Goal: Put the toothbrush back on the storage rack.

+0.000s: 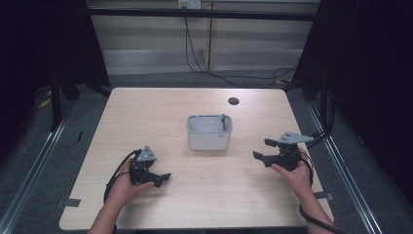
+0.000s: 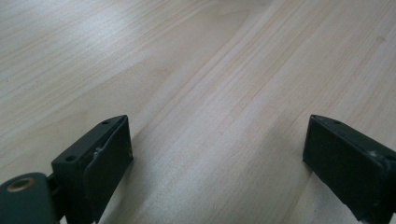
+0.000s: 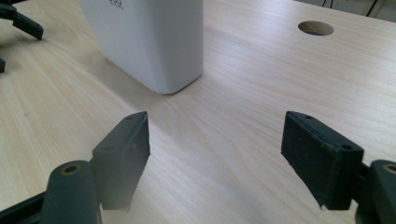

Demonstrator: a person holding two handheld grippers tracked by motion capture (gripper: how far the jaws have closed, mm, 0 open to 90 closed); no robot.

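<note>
A white rectangular bin (image 1: 209, 132) stands upright in the middle of the wooden table (image 1: 146, 112); a thin red-tipped item (image 1: 223, 122) leans inside its right end. My left gripper (image 1: 163, 179) rests low at the front left, held in a hand, its jaws wide apart over bare wood (image 2: 217, 140). My right gripper (image 1: 264, 149) sits at the front right, pointing left toward the bin, jaws wide apart with nothing between them (image 3: 215, 154). In the right gripper view the bin's corner (image 3: 154, 42) stands just beyond the jaws.
A round cable hole (image 1: 234, 101) is cut in the table behind the bin, also the hole (image 3: 315, 28) in the right gripper view. Black cables trail off the table's right edge and along the floor behind. Dark curtains flank both sides.
</note>
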